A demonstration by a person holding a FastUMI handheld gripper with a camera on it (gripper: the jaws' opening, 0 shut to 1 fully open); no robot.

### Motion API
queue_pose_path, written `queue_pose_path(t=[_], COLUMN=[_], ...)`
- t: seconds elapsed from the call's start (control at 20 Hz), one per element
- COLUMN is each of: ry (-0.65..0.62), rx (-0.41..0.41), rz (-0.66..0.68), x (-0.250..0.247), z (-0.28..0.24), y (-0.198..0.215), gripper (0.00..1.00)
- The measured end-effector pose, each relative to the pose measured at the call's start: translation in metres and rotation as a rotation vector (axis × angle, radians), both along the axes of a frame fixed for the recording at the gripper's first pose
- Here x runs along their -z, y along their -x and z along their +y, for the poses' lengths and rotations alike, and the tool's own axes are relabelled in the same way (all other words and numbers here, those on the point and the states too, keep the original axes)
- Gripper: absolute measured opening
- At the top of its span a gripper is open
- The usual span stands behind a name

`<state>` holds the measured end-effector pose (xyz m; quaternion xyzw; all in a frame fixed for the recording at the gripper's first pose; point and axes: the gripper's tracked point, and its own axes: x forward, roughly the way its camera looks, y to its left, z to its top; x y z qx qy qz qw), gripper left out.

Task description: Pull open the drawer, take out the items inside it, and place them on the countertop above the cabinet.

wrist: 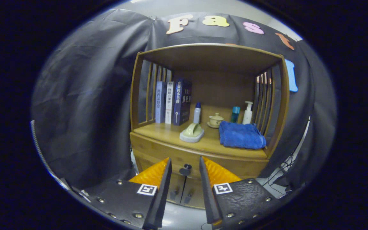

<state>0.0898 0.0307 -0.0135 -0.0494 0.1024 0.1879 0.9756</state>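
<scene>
A: Gripper view looks at a wooden cabinet [209, 150] against the booth's dark cloth. The gripper [185, 166] hangs in front of it, fingers spread apart with nothing between them but air.

B: Where is the drawer?

A: The drawer [203, 161] is the band of wood under the countertop [171, 132], and it looks closed. Its dark knob [186, 168] shows in the gap between the fingertips, a little beyond them and not touched. How far beyond is hard to judge through this lens.

B: And what lies inside the drawer?

A: Hidden; the front is shut, so nothing inside shows.

B: What sits on the countertop?

A: A pale green dish-like thing [193, 132] on a white base near the front, its exact kind unclear. A folded blue towel [241, 135] lies to its right. Behind stand three books [173, 102], a small white bottle with a blue cap [197, 112], a lidded cup on a saucer [216, 120], a teal bottle [235, 114] partly hidden by the towel, and a white pump bottle [248, 112].

B: Below the drawer?

A: Two cabinet doors [182, 191] with small handles, largely covered by the fingers and cut off low down.
</scene>
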Motion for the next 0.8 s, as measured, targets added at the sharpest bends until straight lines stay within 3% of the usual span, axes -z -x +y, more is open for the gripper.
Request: queue_pose_path(t=[0.25, 0.4, 0.6, 0.8], ry=[0.062, 0.032, -0.047, -0.061], rx=[-0.083, -0.086, -0.022, 0.098], rz=[0.082, 0.075, 0.020, -0.030], x=[0.053, 0.069, 0.081, 0.095], z=[-0.068, -0.108, -0.165, -0.218], y=[0.011, 0.007, -0.007, -0.034], gripper=[0.51, 0.51, 0.51, 0.50])
